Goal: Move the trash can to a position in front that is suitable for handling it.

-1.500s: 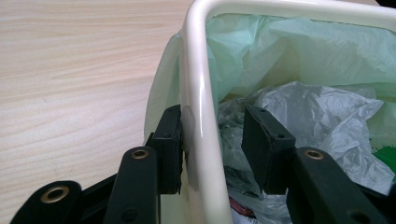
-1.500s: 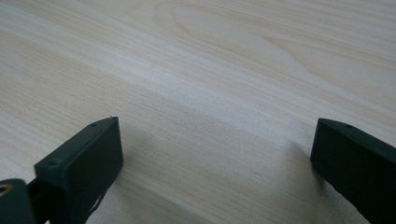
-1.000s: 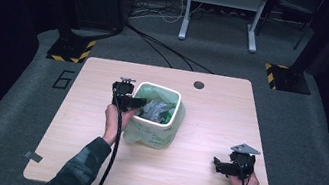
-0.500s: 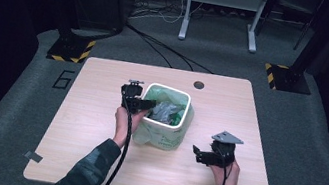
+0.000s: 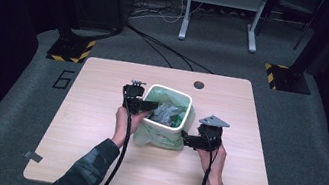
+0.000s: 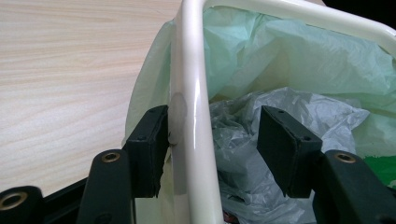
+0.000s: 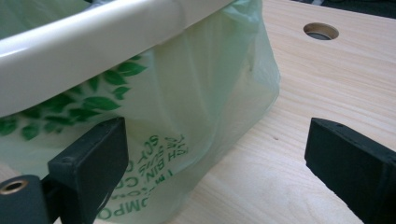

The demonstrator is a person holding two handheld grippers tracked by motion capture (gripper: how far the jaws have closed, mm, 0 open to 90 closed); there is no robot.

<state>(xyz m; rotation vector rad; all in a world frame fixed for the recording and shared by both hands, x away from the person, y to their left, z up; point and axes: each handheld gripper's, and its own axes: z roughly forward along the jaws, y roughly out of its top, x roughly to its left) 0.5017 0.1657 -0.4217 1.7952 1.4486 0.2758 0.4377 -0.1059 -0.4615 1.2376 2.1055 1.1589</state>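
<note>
The white bin (image 5: 167,113) sits near the middle of the frame in the high view, on the light wood table (image 5: 96,126), lined with a pale green bag (image 5: 157,137) whose skirt hangs loose down the outside. The left claw (image 5: 147,105) straddles the bin's left rim: in the left gripper view one pad rests against the outside of the white rim (image 6: 189,116), the other stands off inside, over crumpled grey plastic (image 6: 243,135), so the jaws are apart and nothing is pinched yet. The right claw (image 5: 185,138) is at the lower right of the bin, jaws wide apart, its near pad just beside the printed green liner (image 7: 154,130) in the right gripper view.

To my eye the job, freeing the liner from the bin, has hardly begun: the bag is folded over the rim all round, and neither claw has a hold. Gripping, lifting and pulling the bag clear are all left. The liner looks thin, translucent and wrinkled, with leaf prints and lettering.
</note>
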